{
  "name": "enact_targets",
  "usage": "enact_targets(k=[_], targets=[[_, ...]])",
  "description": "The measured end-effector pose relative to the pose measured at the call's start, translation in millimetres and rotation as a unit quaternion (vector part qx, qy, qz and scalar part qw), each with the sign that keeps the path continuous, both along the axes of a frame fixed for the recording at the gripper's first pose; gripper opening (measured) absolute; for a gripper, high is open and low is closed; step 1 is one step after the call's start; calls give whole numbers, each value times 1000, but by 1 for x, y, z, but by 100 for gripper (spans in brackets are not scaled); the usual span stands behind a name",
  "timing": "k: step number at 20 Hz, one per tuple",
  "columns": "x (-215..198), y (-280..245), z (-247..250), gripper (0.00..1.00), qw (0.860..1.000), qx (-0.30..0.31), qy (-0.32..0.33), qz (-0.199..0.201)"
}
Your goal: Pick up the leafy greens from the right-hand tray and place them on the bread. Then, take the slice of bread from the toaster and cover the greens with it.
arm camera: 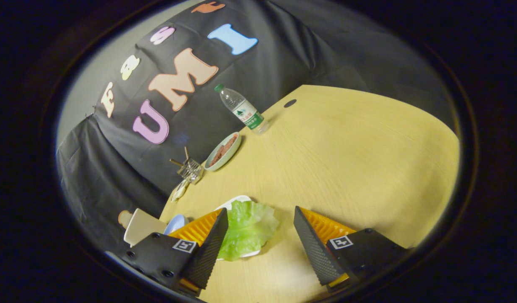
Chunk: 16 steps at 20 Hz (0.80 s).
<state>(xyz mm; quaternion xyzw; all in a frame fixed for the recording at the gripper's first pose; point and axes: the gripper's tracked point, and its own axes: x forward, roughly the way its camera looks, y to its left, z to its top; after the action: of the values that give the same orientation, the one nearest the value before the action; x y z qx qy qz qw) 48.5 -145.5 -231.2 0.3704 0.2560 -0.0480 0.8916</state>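
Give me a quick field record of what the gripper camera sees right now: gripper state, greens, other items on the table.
gripper: gripper open, fingers spread wide, holding nothing
greens: lettuce leaf on a white tray, beside the left finger, partly between the fingers
table: wooden table
beyond fingers: dish with brown food, water bottle, wire rack
near left finger: blue dish, cream object
task stage: greens not yet gripped

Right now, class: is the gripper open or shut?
Open. The gripper has its two fingers spread wide apart over the table, pressing on nothing; the leafy greens lie beside one finger, on a white tray.
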Motion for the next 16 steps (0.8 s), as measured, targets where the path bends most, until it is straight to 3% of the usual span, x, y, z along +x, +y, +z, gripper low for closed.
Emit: enact_targets(k=[5,13,15,16], targets=[[0,3,-4,88,1000,15,3,5],[7,15,-9,28,998,65,3,8],[11,14,-13,14,999,52,-2,7],[25,13,-12,14,998,64,-4,0]])
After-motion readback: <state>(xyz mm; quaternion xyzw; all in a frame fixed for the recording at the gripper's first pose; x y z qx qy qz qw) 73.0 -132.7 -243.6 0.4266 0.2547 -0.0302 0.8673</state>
